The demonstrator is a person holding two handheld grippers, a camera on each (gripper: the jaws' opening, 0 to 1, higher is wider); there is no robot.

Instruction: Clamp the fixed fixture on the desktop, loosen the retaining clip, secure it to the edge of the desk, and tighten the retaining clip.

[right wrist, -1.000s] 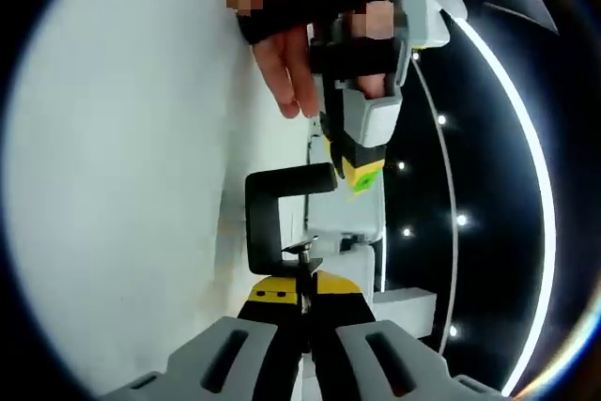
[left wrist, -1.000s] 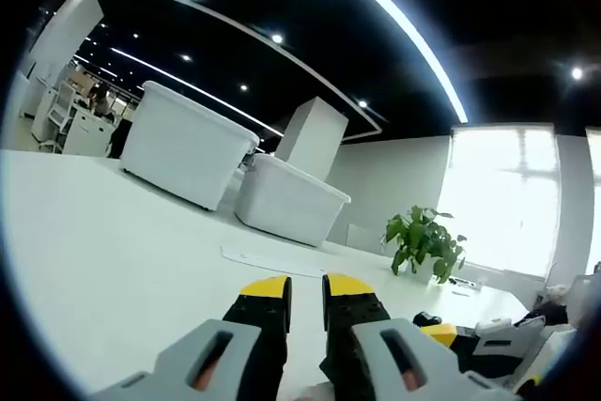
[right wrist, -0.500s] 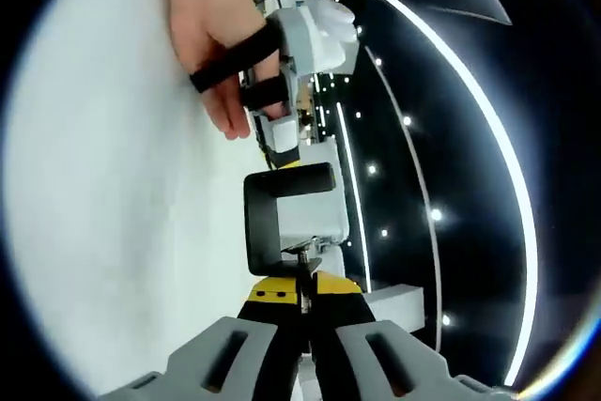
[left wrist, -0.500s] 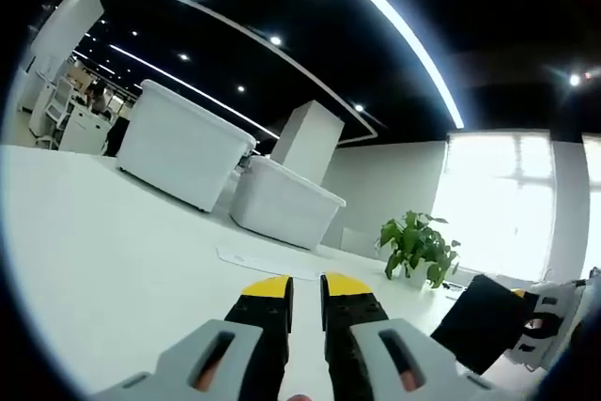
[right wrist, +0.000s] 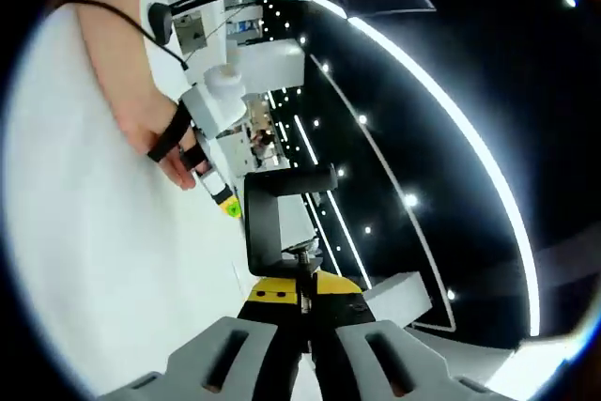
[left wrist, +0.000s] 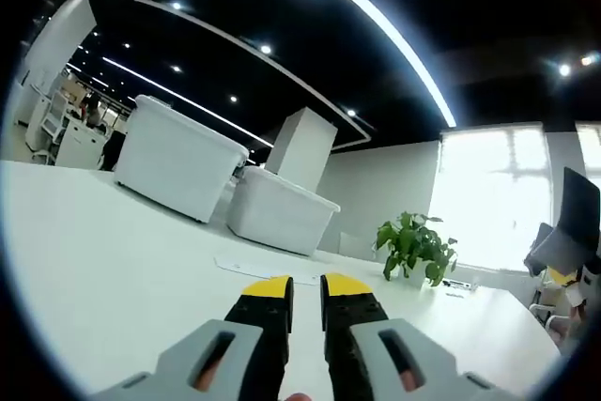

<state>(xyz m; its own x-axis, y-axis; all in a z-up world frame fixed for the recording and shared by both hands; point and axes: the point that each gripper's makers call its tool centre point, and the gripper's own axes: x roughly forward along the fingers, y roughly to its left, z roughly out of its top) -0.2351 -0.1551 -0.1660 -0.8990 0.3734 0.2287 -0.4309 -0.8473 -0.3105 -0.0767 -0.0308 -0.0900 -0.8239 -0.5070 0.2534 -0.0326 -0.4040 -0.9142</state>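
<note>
My right gripper (right wrist: pixel 302 296) pinched on the screw of the black clamp (right wrist: pixel 273 216), its C-frame just past the tips, beyond it a hand (right wrist: pixel 161 134) with my left gripper (left wrist: pixel 305 286), jaws nearly together on nothing, desk (left wrist: pixel 103 260) under them, bins (left wrist: pixel 180 159) and plant (left wrist: pixel 411 245) far ahead

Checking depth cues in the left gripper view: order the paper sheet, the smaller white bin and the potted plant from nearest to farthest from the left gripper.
From the left gripper, jaws nearly shut:
1. Paper sheet, flat on the desk just ahead of the tips.
2. Smaller white bin, behind the sheet, slightly left.
3. Potted plant, off to the right by the bright window, farthest.
</note>
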